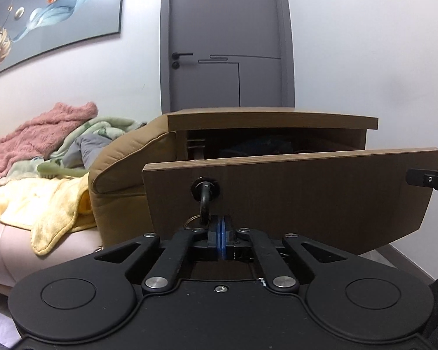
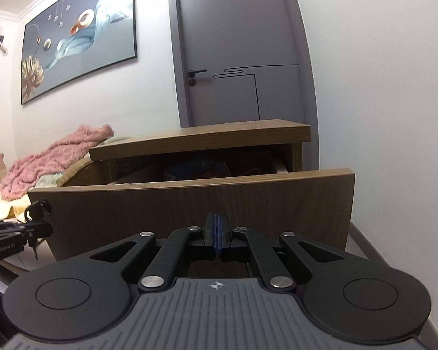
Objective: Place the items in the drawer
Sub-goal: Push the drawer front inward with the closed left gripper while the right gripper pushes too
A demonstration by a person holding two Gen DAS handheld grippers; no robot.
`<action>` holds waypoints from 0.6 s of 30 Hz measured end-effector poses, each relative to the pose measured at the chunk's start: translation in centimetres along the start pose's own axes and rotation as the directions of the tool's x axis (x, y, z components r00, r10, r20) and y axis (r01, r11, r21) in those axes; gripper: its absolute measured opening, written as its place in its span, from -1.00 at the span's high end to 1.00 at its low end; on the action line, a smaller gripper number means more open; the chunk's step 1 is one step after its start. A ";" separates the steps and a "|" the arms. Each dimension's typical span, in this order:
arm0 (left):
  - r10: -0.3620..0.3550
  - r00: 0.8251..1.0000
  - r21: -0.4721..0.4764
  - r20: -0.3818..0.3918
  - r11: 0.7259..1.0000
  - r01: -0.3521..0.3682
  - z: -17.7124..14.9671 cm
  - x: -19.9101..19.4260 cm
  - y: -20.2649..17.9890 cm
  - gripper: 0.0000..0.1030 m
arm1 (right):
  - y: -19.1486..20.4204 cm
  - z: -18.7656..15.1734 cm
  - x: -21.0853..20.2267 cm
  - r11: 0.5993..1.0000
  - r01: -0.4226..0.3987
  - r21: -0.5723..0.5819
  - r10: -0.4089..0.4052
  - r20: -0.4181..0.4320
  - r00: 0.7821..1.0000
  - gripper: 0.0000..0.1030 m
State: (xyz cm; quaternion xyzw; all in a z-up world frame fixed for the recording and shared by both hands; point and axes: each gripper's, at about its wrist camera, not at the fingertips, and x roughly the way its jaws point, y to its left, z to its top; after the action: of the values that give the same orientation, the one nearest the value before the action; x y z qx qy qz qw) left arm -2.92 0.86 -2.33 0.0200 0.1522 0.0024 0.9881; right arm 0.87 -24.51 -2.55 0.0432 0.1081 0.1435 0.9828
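A brown wooden nightstand has its top drawer [image 1: 306,186] pulled partly out; dark items lie inside, hard to make out. A black key [image 1: 205,198] with a ring hangs from the lock on the drawer front. My left gripper [image 1: 222,227] is shut and empty, its tips just right of the key and close to the drawer front. My right gripper [image 2: 216,224] is shut and empty, close against the drawer front [image 2: 219,201] near its middle. The key [image 2: 39,208] and the left gripper [image 2: 29,230] show at the left edge of the right wrist view.
A tan padded bed end [image 1: 122,157] stands left of the nightstand, with pink [image 1: 29,143], green and yellow blankets [image 1: 41,201] on the bed. A grey door [image 1: 227,43] is behind the nightstand. A white wall is to the right.
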 end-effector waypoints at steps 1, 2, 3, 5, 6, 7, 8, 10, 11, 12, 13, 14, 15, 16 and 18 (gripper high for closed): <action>0.003 1.000 -0.006 -0.006 1.000 -0.003 0.1 0.1 0.0 0.95 | 0.0 0.1 0.1 1.000 0.000 -0.003 0.000 -0.001 1.000 0.98; 0.005 1.000 -0.011 -0.014 1.000 -0.005 0.3 0.3 0.1 0.95 | 0.0 0.1 0.2 1.000 0.001 -0.002 -0.001 -0.003 1.000 0.98; 0.006 1.000 -0.017 -0.023 1.000 -0.007 0.4 0.5 0.2 0.95 | -0.1 0.1 0.3 1.000 0.002 0.002 -0.002 -0.007 1.000 0.98; 0.005 0.999 -0.035 -0.046 0.999 -0.006 0.8 0.9 0.4 0.95 | -0.2 0.1 0.5 1.000 0.001 0.006 0.000 -0.014 1.000 0.98; 0.002 0.998 -0.044 -0.058 0.999 -0.005 0.9 1.1 0.5 0.95 | -0.3 0.1 0.5 1.000 -0.002 0.007 0.002 -0.017 1.000 0.98; 0.002 0.998 -0.048 -0.068 0.999 -0.005 1.0 1.3 0.6 0.95 | -0.3 0.1 0.5 1.000 -0.004 0.008 0.004 -0.019 1.000 0.98; 0.004 0.997 -0.051 -0.074 0.999 -0.007 1.0 1.5 0.6 0.95 | -0.4 0.1 0.5 1.000 -0.005 0.010 0.005 -0.021 1.000 0.98; 0.011 0.997 -0.052 -0.079 0.999 -0.015 1.0 1.7 0.6 0.95 | -0.5 0.1 0.5 1.000 -0.007 0.013 0.008 -0.025 1.000 0.98; 0.013 0.997 -0.047 -0.077 0.999 -0.016 1.0 1.7 0.6 0.95 | -0.5 0.1 0.4 1.000 -0.009 0.014 0.009 -0.026 1.000 0.99; 0.014 0.997 -0.043 -0.076 0.999 -0.017 0.9 1.7 0.5 0.95 | -0.7 0.1 0.5 1.000 -0.010 0.014 0.010 -0.027 1.000 0.99; 0.014 0.997 -0.041 -0.078 0.999 -0.018 1.0 1.8 0.5 0.95 | -0.8 0.1 0.5 1.000 -0.010 0.015 0.011 -0.027 1.000 0.99; 0.015 0.997 -0.040 -0.079 0.999 -0.018 1.0 1.8 0.5 0.95 | -0.8 0.1 0.5 1.000 -0.010 0.015 0.011 -0.027 1.000 0.99; 0.016 0.996 -0.040 -0.082 0.999 -0.020 1.1 1.9 0.5 0.95 | -0.8 0.1 0.5 1.000 -0.010 0.015 0.011 -0.027 1.000 0.99; 0.017 0.996 -0.042 -0.085 0.999 -0.020 1.2 2.0 0.5 0.95 | -0.8 0.1 0.6 1.000 -0.011 0.014 0.011 -0.027 1.000 0.99; 0.020 0.996 -0.044 -0.090 0.999 -0.024 1.3 2.1 0.4 0.95 | -0.9 0.1 0.7 1.000 -0.012 0.014 0.013 -0.027 1.000 0.99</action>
State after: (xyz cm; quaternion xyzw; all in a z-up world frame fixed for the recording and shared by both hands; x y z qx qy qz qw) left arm -0.53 1.26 -1.68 -0.0006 0.1962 0.0174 0.9804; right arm 1.76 -25.15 -2.66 0.0488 0.1220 0.1495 0.9800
